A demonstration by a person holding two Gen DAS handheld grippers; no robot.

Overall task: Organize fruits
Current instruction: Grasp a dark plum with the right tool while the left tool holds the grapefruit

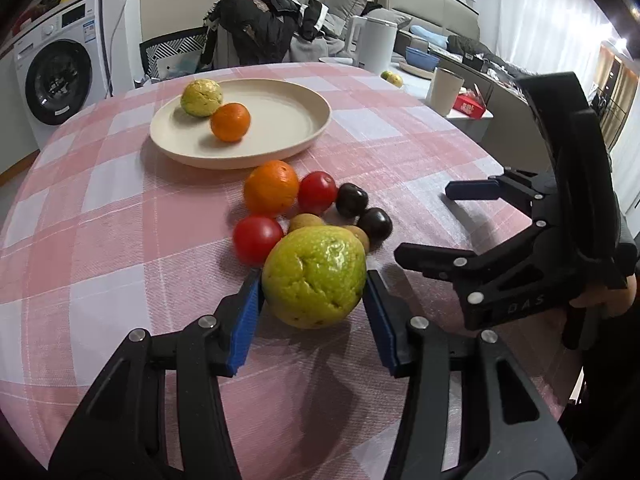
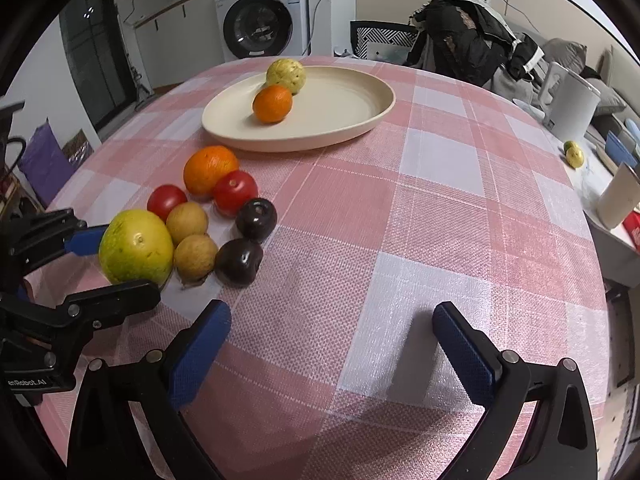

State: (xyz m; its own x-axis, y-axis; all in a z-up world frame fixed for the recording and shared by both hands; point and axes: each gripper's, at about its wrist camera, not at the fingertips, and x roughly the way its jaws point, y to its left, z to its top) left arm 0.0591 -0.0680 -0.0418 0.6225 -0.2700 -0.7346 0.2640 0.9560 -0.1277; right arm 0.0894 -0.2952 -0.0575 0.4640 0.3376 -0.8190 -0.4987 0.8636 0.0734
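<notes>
Two blue pads [image 1: 249, 312] of your left gripper [image 1: 314, 312] bracket the green guava [image 1: 315, 276], which lies on the tablecloth [image 1: 100, 220]; whether they press it, you cannot tell. Just beyond the guava huddle tomatoes, longans, dark plums and an orange [image 1: 271, 188], with the cream plate [image 1: 280, 148] farther beyond. Your right gripper [image 2: 332, 344] hovers spread wide and empty, beside the guava.

The right gripper [image 2: 332, 344] has bare counter [image 2: 400, 220] ahead, an unblocked path up to the plate [image 2: 340, 128]. The plate's near and right parts are free; a guava [image 2: 286, 75] and orange [image 2: 273, 103] fill its far left. Left of that path, the fruit cluster [image 2: 224, 216] and left gripper [image 2: 120, 264] crowd the counter.
</notes>
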